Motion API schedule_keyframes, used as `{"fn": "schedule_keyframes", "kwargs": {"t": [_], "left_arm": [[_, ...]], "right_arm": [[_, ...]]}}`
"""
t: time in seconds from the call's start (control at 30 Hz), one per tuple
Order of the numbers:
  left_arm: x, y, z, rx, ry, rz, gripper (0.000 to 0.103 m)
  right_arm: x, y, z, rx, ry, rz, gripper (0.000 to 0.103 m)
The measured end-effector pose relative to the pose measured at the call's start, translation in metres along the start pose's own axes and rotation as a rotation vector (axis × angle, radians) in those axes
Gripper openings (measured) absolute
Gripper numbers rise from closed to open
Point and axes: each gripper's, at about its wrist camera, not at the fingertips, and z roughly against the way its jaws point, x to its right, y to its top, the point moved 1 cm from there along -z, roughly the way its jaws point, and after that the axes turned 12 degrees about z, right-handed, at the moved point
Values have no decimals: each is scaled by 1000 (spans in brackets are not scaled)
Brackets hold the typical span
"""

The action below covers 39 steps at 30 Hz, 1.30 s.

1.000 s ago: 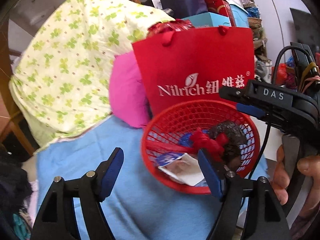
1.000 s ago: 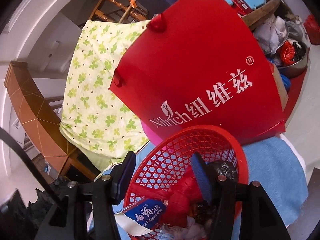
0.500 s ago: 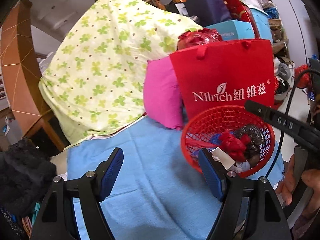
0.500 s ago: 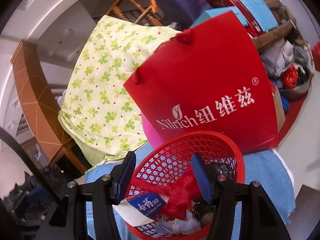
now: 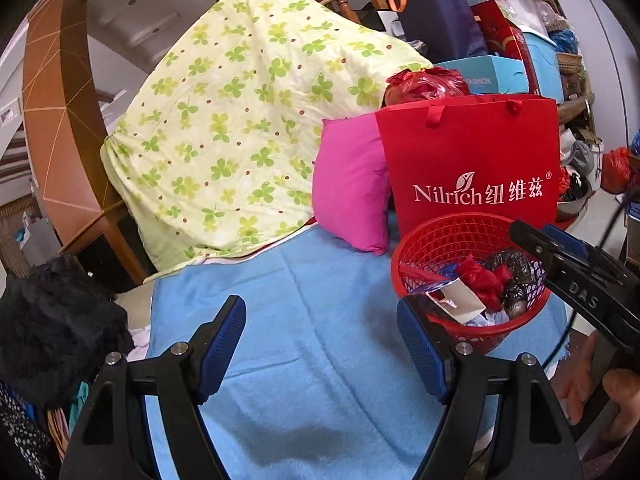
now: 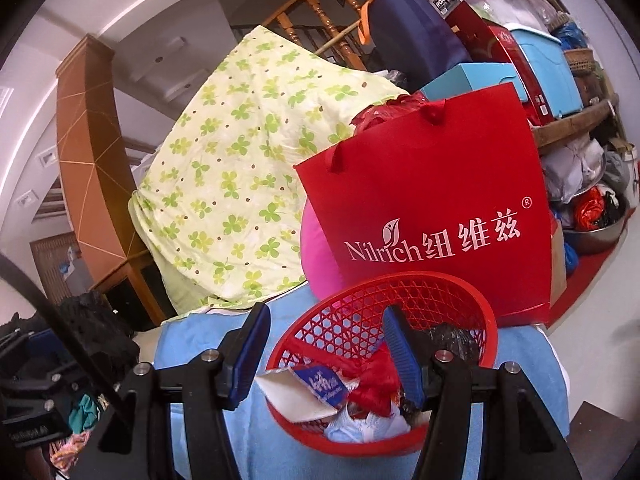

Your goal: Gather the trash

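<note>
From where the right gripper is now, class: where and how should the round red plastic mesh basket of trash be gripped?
Probably by its rim. The round red plastic mesh basket stands upright and open-topped on the blue cloth; the right gripper, open, already straddles the near rim. Come from above on that near side, one finger inside, one outside, avoiding the white torn wrapper.

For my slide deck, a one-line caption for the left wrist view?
Open left tool over blue cloth, beside a red basket of collected trash.

Clover-print quilt draped over furniture, pink pillow beside red Nilrich bag, blue cloth beneath
</note>
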Motion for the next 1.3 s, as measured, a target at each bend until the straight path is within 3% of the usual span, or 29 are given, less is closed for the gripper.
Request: {"fn": "schedule_keyframes", "kwargs": {"t": [0.37,0.43,0.47,0.5,0.7,1.3], "left_arm": [[-20,-12,11,-41,0,50,79],[-23,-13,14,-48,1,62,84],[-25,-15,16,-46,8,69,93],[-26,-15,18,-38,16,75,96],[-34,-18,30,-30,31,97,96],[-53,-22,77,-3,88,137,99]], "right_arm": [[-25,-2,52,-62,-46,91,67],[-30,3,60,-87,-48,106,67],[-33,6,63,-95,-44,114,67],[-36,10,67,-102,-42,125,67],[-59,30,91,-100,-31,194,69],[-91,56,134,-101,-35,240,69]]}}
